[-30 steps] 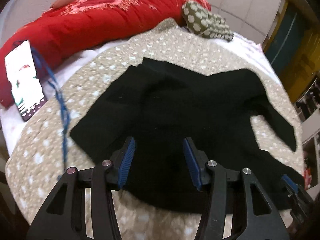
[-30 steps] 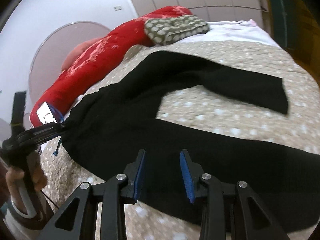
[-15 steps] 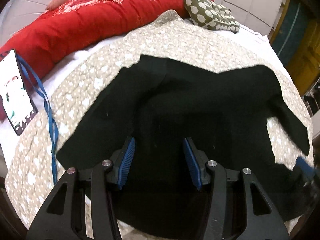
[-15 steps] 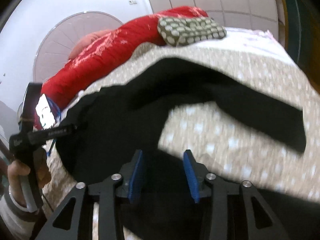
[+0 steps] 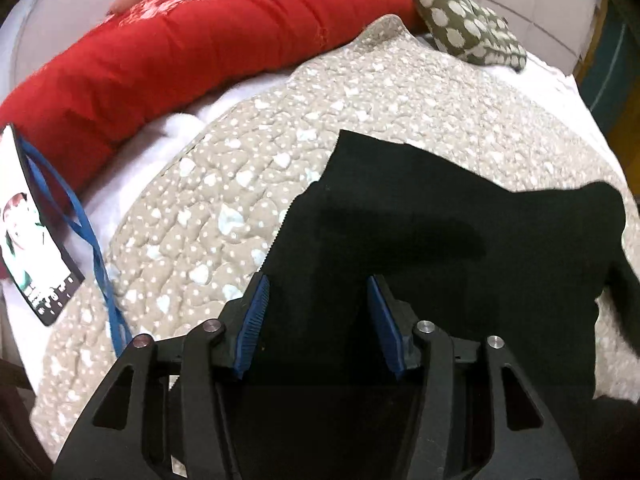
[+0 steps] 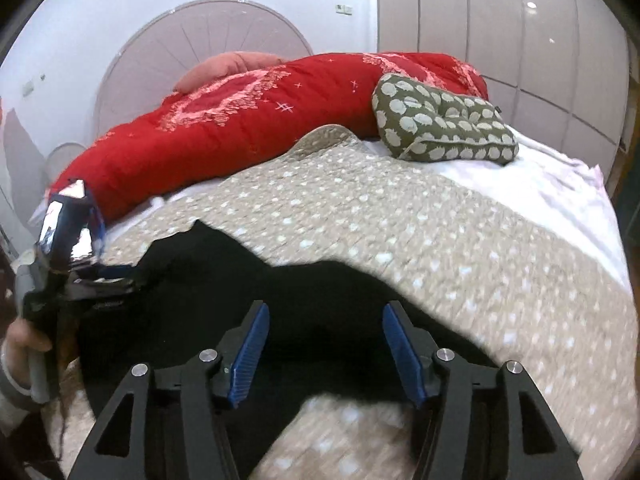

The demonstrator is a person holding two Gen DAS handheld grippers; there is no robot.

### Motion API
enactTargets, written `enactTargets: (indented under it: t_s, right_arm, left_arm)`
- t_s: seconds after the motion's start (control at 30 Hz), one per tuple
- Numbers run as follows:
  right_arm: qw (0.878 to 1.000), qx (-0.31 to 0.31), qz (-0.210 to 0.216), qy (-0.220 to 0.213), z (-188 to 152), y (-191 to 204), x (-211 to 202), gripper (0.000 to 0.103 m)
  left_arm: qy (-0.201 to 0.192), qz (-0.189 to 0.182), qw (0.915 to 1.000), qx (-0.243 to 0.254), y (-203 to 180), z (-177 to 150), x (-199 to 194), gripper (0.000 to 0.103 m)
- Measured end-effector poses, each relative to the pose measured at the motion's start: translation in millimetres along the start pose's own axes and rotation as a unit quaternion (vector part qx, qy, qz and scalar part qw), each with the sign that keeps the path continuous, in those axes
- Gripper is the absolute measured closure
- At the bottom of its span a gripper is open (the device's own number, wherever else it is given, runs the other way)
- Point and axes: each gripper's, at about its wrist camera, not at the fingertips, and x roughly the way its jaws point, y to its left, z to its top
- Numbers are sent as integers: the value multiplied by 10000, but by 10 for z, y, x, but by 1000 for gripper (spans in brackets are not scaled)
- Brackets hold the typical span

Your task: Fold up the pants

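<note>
While both tongs, left (image 5: 314, 322) and right (image 6: 322, 350), have just opened wider, empty, pants (image 5: 420, 240) lie bunched beneath them near the bed's (image 6: 400, 216) front edge.

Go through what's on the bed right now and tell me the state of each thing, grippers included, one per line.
black pants: lying on the quilt, partly folded, held by neither gripper
left gripper: open over the pants
right gripper: open, jaws just widened, nothing clamped
quilt: spread flat
phone: screen lit
</note>
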Motion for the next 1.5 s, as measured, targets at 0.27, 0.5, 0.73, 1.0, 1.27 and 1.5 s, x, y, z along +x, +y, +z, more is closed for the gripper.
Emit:
enactTargets:
  t_s: [0.27, 0.5, 0.73, 1.0, 1.27, 1.5]
  right_arm:
    - [9936, -548, 101, 984, 114, -94, 733, 39]
    - [9987, -263, -144, 423, -129, 2, 427, 92]
    - [9977, -494, -159, -438, -390, 563, -619, 92]
    - [9974, -426, 567, -161, -1231, 1227, -1012, 93]
    - [9983, 51, 555, 159, -1409, 1276, -828, 92]
    - [9942, 802, 607, -373, -593, 879, -527, 45]
  left_arm:
    - [30, -139, 9996, -247, 106, -15, 52, 36]
    - [17, -210, 9990, -406, 155, -24, 50, 32]
    - [-222, -173, 9972, -696, 331, -106, -289, 32]
    - [-355, -256, 9975, -557, 415, -334, -622, 32]
    - [-280, -218, 9980, -514, 425, -443, -581, 32]
    - [-168, -204, 9982, -542, 407, -382, -449, 32]
